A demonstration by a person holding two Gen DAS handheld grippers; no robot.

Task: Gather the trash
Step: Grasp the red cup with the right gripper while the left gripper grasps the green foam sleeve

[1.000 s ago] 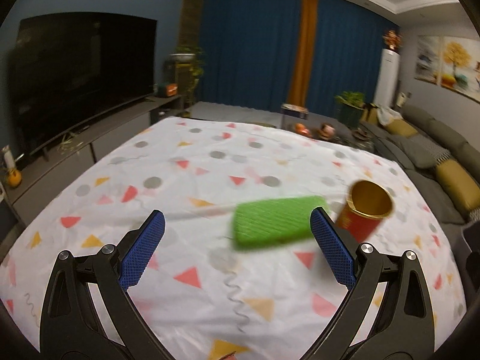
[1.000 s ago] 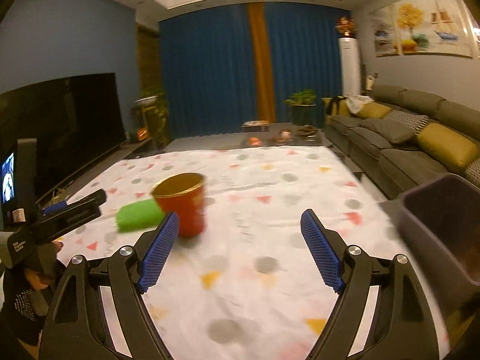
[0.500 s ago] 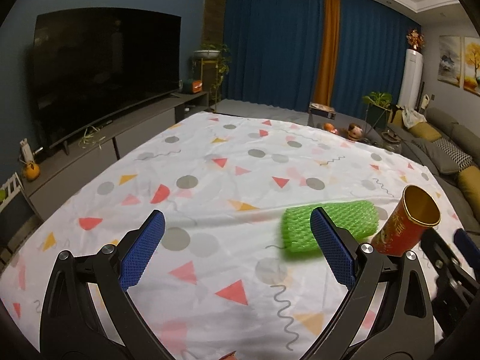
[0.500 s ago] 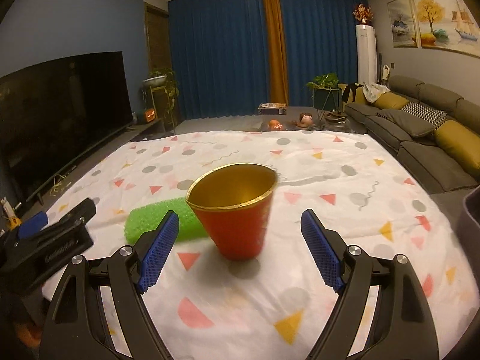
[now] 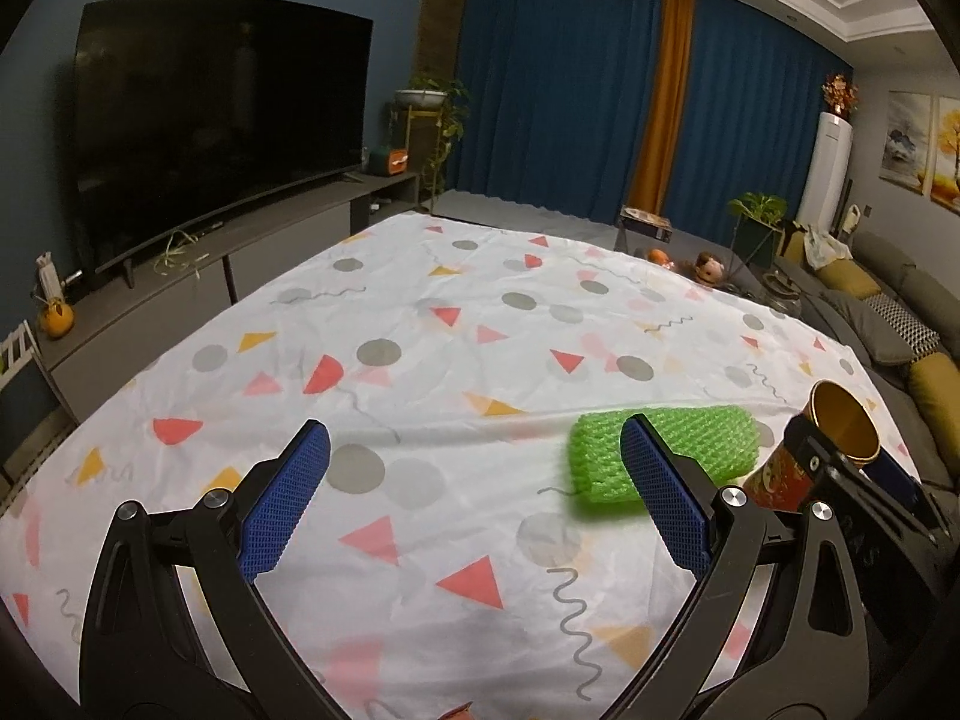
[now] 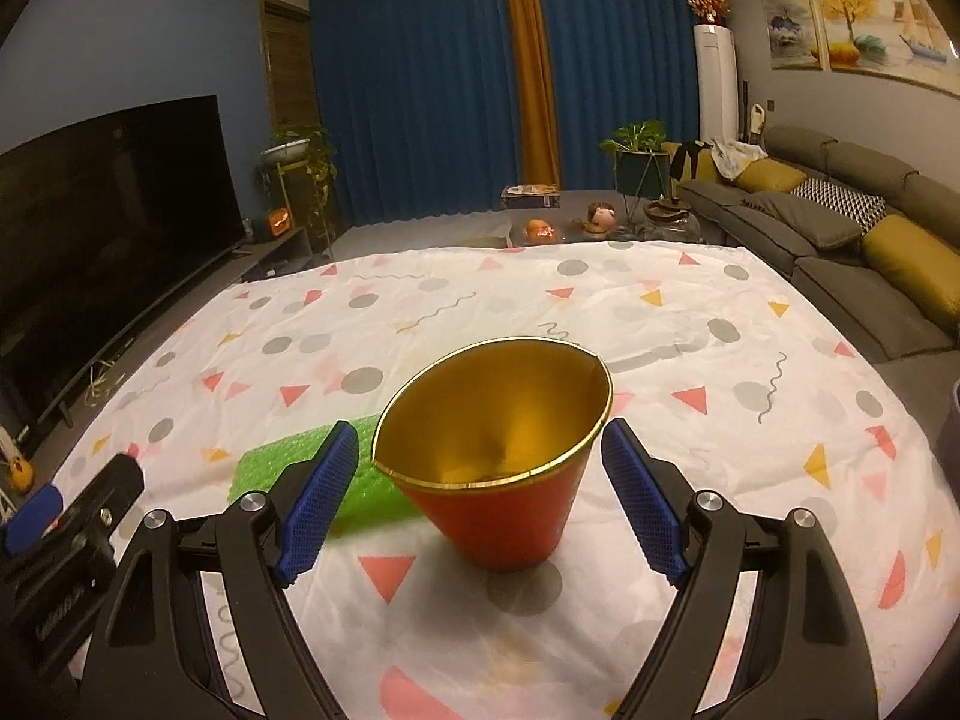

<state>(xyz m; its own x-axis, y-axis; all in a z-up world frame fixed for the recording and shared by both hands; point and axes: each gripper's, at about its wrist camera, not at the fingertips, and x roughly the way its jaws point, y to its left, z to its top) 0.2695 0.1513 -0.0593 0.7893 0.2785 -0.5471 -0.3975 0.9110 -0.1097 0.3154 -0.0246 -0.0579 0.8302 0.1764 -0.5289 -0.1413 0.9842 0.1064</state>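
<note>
Cup (image 6: 501, 456), red outside and gold inside, stands upright on the cloth (image 6: 690, 324) with its dented rim tilted toward the camera, between the spread blue pads of the right tongs (image 6: 480, 492); pads (image 6: 321, 498) stand clear of the cup on both sides, nothing pressed, tongs wide open. Green foam net (image 6: 264, 465) lies flat on the cloth just left of the cup, partly hidden behind the right tongs' left pad in the right wrist view. In the left wrist view the net (image 5: 708, 438) lies lengthwise, its left end behind the right pad of the left tongs (image 5: 474, 498); left tongs open too, only bare cloth (image 5: 420, 324) between the pads, not touching the net. Cup (image 5: 840, 426) shows at the right edge of that view, right tongs (image 5: 852, 480) partly in front of it. Left tongs (image 6: 66, 516) show at the lower left of the right wrist view, near the net. Cloth is white with triangles, dots and squiggles and covers the whole desk. TV (image 5: 210, 138) at left, sofa (image 6: 840, 228) at right, blue curtains (image 6: 420, 90) behind.
</note>
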